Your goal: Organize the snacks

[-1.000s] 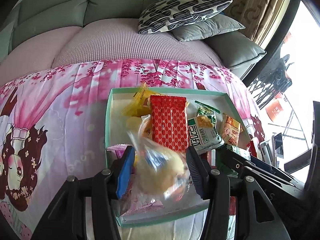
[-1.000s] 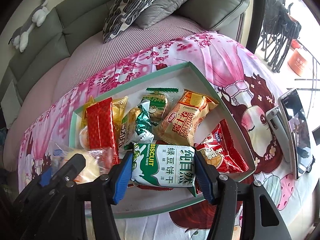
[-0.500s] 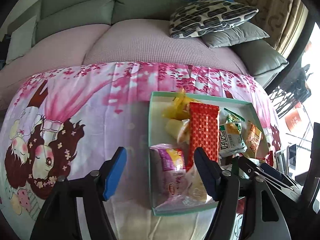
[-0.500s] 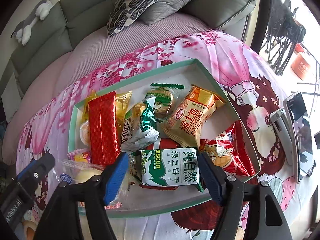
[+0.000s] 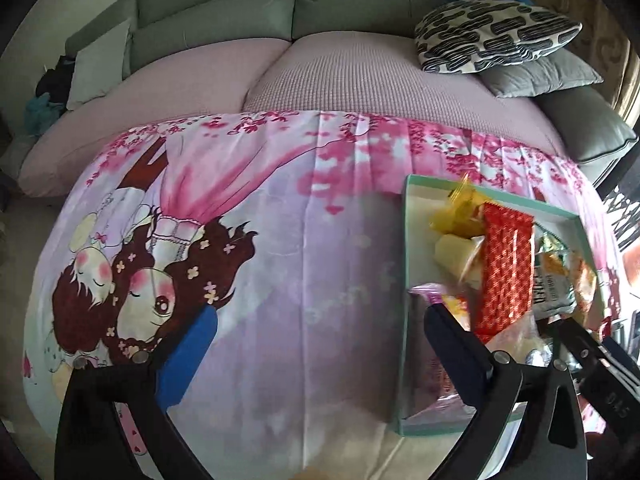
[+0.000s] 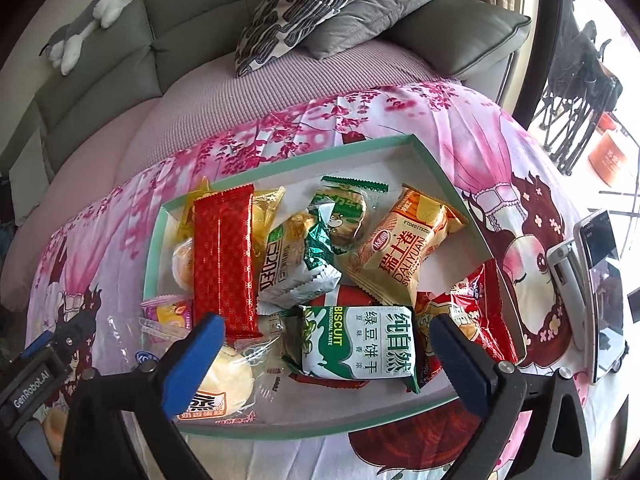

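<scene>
Released a second ago, the bun point(image 6: 224, 380) and biscuit pack point(image 6: 360, 344) now lie in the tray point(image 6: 424, 152). Left gripper point(image 5: 316, 344) has swung over bare cloth point(image 5: 312, 240); right gripper point(image 6: 324, 344) hovers. Both open wide, empty. Tray looks filled.

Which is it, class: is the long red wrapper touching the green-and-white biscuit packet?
Apart. The right wrist view shows clear wrapping between the red wrapper and biscuit packet.
</scene>
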Demonstrator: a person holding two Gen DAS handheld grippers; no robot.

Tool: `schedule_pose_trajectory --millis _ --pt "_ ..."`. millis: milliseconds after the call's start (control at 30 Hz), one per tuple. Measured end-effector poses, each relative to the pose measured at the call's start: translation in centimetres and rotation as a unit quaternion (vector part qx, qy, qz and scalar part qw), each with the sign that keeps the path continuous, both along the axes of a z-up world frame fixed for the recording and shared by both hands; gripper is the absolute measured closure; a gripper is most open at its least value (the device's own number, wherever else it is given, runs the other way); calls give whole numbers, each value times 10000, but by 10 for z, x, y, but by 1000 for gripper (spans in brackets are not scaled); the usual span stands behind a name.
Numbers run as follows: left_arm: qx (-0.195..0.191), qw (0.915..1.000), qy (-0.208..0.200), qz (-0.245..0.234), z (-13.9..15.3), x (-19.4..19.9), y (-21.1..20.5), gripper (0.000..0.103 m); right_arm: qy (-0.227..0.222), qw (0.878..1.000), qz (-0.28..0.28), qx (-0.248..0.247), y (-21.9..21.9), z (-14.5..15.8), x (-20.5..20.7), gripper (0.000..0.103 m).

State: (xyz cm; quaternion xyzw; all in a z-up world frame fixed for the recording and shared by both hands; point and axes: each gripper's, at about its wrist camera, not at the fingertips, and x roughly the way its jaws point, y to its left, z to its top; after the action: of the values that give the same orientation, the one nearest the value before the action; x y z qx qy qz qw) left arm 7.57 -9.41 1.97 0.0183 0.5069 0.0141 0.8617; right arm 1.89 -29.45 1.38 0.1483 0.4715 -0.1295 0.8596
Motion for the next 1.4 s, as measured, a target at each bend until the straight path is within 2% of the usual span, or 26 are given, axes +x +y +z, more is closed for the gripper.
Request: schedule_pose_trajectory --millis 133,267,833,1200,1400 --pt "-72 10000 31 -45 0 -3 0 0 -15 10000 63 -35 4 1 0 0" --pt "13 10000 16 -77 2 -6 -2 0 -20 9999 115 -55 8 2 0 0" --pt "75 9993 121 359 -2 -28 28 0 -248 9986 382 -255 32 17 -11 0" --pt "18 9989 186 428 -8 -51 44 0 -271 9967 662 -380 58 12 -34 0" --pt "96 9984 300 473 -16 -64 51 0 -140 9961 779 -379 69 0 -49 0"
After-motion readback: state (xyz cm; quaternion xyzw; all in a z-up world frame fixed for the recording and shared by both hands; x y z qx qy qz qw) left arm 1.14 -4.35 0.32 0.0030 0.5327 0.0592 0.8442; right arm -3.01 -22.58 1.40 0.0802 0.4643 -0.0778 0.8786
